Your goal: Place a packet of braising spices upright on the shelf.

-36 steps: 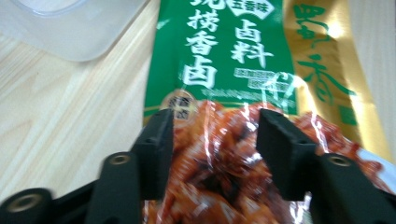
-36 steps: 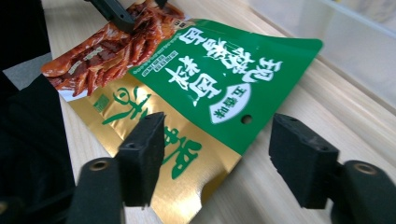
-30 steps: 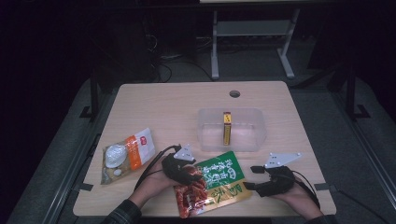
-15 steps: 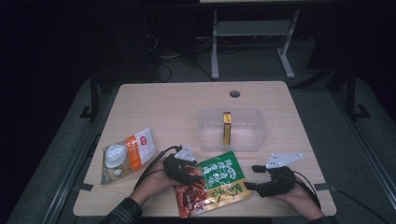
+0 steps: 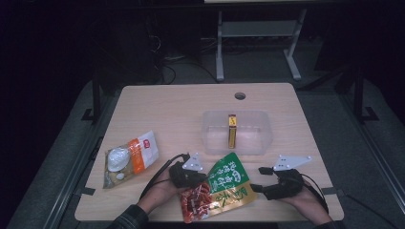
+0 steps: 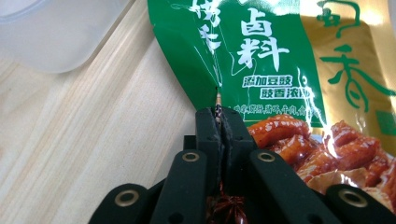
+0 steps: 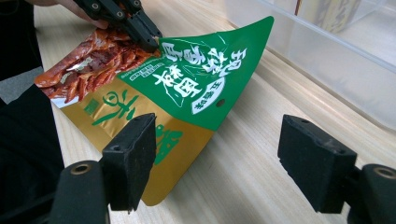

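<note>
Left hand-held gripper (image 6: 219, 122) had just closed, clamping the green snack pouch's (image 5: 224, 183) edge on the desk (image 5: 167, 114); right hand-held gripper (image 7: 219, 158) stood wide, holding nothing.

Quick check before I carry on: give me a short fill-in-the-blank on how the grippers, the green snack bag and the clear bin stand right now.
1. The left gripper has just closed its jaws on the edge of the ____ snack bag.
2. The right gripper has its jaws ____, with nothing pinched.
3. A slim yellow box stands in the clear ____.
4. The orange and white packet lies on the ____, apart from both grippers.

Missing words: green; open; bin; table
</note>
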`<state>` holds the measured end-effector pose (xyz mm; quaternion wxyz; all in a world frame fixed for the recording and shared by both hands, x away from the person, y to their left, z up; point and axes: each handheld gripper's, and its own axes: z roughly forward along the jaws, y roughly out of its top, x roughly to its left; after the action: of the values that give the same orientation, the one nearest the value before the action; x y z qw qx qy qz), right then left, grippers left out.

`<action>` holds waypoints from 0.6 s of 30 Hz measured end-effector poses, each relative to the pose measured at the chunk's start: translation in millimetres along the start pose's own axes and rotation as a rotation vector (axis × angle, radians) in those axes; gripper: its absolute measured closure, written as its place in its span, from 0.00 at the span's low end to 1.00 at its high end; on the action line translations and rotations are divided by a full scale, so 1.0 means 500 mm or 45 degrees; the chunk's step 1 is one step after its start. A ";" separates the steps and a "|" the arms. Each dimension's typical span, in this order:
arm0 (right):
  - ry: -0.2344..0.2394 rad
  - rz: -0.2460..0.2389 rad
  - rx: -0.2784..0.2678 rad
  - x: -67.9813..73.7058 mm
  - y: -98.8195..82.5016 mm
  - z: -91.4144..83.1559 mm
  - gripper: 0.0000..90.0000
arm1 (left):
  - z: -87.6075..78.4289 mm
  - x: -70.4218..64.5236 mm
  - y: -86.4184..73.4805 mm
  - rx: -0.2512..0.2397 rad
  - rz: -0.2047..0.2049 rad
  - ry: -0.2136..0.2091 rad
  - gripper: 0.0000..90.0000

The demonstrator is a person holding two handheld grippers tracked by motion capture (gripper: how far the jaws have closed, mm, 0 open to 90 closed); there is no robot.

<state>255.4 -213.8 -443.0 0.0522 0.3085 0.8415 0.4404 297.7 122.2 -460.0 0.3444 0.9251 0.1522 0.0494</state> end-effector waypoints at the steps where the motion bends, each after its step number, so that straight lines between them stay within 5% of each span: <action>1: 0.001 -0.004 -0.003 0.000 0.000 0.000 0.31 | 0.000 0.000 0.000 -0.012 -0.010 0.003 0.98; 6: 0.008 -0.001 -0.017 -0.001 0.003 -0.001 0.30 | -0.007 0.008 -0.005 -0.047 -0.070 -0.026 0.99; 18: 0.066 -0.024 -0.031 0.005 0.006 0.004 0.28 | -0.078 0.028 -0.021 -0.198 -0.194 0.027 1.00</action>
<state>255.6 -209.5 -441.3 0.0384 0.2884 0.8400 0.4580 300.6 158.3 -437.6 0.4163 0.8807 0.2216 0.0446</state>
